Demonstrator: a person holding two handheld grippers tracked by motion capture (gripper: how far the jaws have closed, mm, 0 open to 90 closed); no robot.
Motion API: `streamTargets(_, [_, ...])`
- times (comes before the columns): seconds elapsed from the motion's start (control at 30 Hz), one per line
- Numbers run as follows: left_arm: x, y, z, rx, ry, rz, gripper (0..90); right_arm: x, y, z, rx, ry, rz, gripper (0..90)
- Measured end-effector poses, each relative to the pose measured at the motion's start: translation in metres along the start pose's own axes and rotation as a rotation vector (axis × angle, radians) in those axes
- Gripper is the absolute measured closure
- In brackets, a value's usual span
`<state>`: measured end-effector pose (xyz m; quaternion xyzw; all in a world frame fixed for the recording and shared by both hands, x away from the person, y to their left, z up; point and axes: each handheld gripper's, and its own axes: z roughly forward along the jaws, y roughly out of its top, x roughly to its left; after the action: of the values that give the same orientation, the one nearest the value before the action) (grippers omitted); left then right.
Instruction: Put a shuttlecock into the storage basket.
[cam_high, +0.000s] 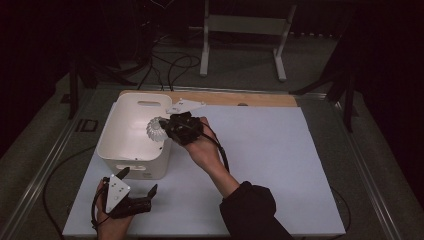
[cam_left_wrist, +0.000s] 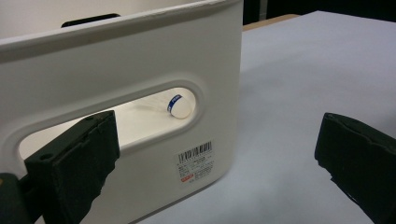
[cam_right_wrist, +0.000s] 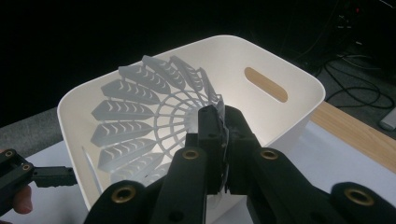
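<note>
Your right tongs (cam_right_wrist: 219, 140) pinch a white lattice-skirted plastic shuttlecock (cam_right_wrist: 149, 116) over the smooth, barcode-labelled white bin (cam_high: 131, 159); your left tongs (cam_left_wrist: 215, 163) gape, released.

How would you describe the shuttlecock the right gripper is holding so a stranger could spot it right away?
Find the white plastic bin at the left of the pale table mat. Over its right rim, the right gripper pinches a white shuttlecock by its skirt. Its lacy, slotted plastic skirt sets it apart from the bin's smooth walls.
</note>
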<state>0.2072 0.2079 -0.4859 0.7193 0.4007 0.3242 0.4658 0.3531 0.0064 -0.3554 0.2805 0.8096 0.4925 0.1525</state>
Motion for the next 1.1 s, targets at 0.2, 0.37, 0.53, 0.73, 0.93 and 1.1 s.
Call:
streamTargets(0.2, [0.0, 0.0, 0.0, -0.001, 0.001, -0.001, 0.5, -0.001, 0.0, 0.003, 0.0, 0.005, 0.005, 87.1])
streamTargets(0.37, [0.0, 0.0, 0.0, -0.002, 0.0, -0.001, 0.6, -0.001, -0.001, 0.006, -0.001, 0.001, 0.017, 86.8])
streamTargets(0.53, [0.0, 0.0, 0.0, -0.003, 0.0, -0.001, 0.6, -0.002, -0.002, 0.009, -0.001, 0.007, 0.019, 86.8])
streamTargets(0.73, [0.0, 0.0, 0.0, -0.002, 0.001, 0.0, 0.6, 0.0, -0.002, 0.012, 0.005, 0.016, 0.018, 86.9])
streamTargets(0.93, [0.0, 0.0, 0.0, -0.002, 0.001, -0.001, 0.6, 0.003, -0.002, 0.018, 0.02, 0.07, 0.02, 60.1])
streamTargets(1.1, [0.0, 0.0, 0.0, -0.002, 0.001, -0.002, 0.6, -0.003, -0.003, 0.018, 0.028, 0.06, 0.073, 32.9])
